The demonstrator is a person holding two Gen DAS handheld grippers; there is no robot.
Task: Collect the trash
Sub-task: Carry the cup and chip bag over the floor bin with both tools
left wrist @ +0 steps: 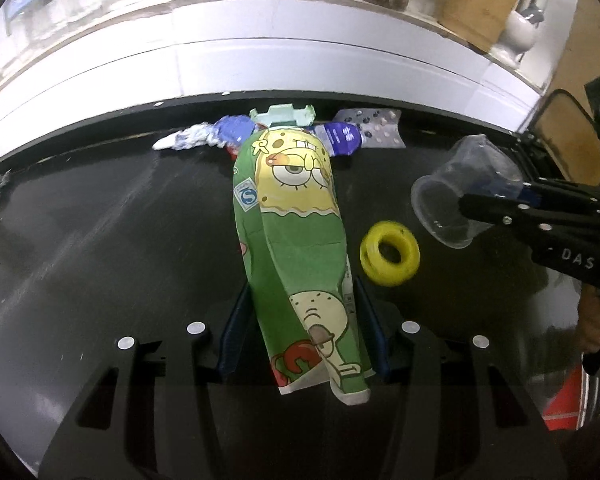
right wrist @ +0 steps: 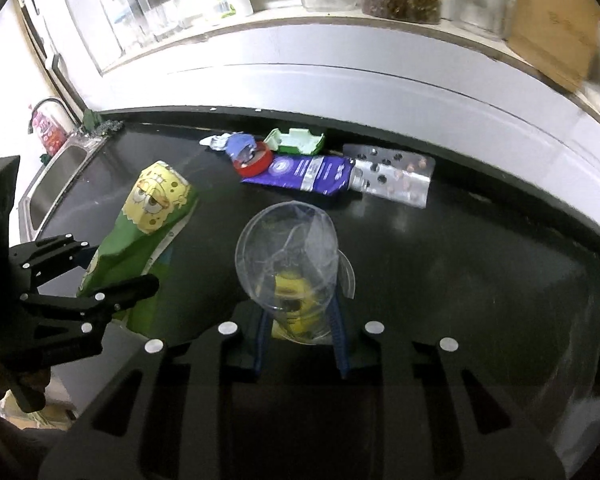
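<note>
Right now, near to far:
Left gripper (left wrist: 300, 320): closed on one green cartoon snack bag (left wrist: 296, 232), held clear of the black counter (left wrist: 100, 240), seemingly for carrying off.
Right gripper (right wrist: 300, 320): clamped on one clear plastic cup (right wrist: 288, 256), mouth forward, likewise lifted.
Yellow ring (left wrist: 390, 258): one, lying on the counter between both grippers, not yet picked up.
Trash at the back wall: one purple wrapper (right wrist: 308, 174), one pill blister sheet (right wrist: 396, 178), one green box (right wrist: 296, 140), one red lid (right wrist: 256, 162), one crumpled foil (left wrist: 188, 140); likely still to collect.
</note>
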